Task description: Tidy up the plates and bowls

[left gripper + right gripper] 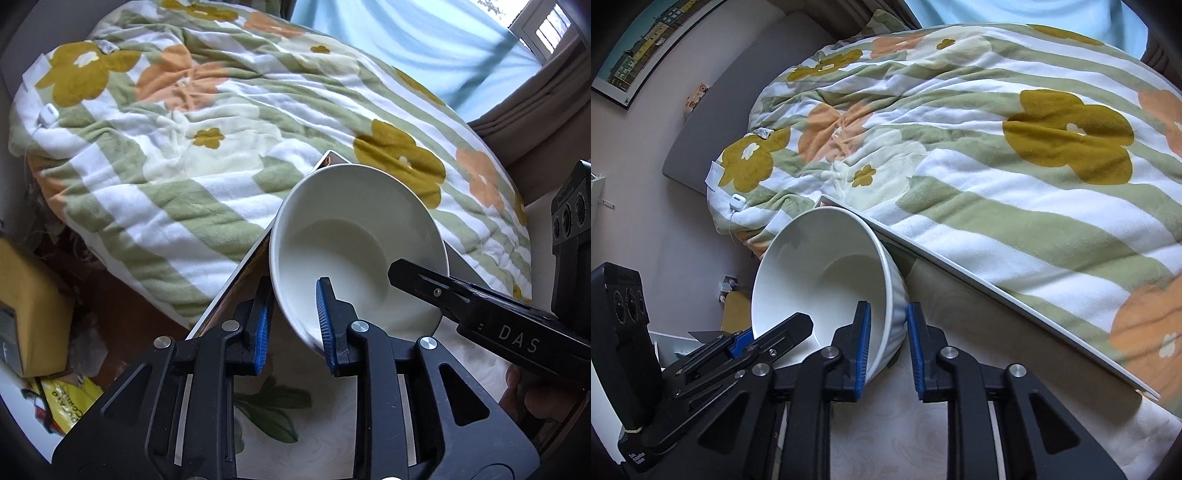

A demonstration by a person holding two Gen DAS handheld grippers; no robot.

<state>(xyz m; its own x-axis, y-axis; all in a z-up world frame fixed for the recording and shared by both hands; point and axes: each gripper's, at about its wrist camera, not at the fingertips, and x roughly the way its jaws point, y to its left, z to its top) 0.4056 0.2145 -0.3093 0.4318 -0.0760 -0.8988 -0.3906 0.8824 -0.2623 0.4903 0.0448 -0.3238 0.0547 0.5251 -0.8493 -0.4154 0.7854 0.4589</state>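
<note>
Both grippers pinch one white bowl (354, 243) by its rim: the left gripper (293, 321) on the near-left edge, the right gripper (888, 350) on the opposite side, blue ribbed pads either side of the wall. The glossy ceramic bowl, fluted outside, tilts over a pale patterned worktop (886, 424) beside a flower-print quilt (166, 166). "DAS" shows on the right gripper's black arm.

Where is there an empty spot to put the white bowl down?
Free: the pale tabletop on the near side of the white bowl, and the stretch between the bowl and the table's far edge beside the flowered blanket. Crowded: at the bowl's rim, where the left gripper and right gripper both clamp it.
</note>
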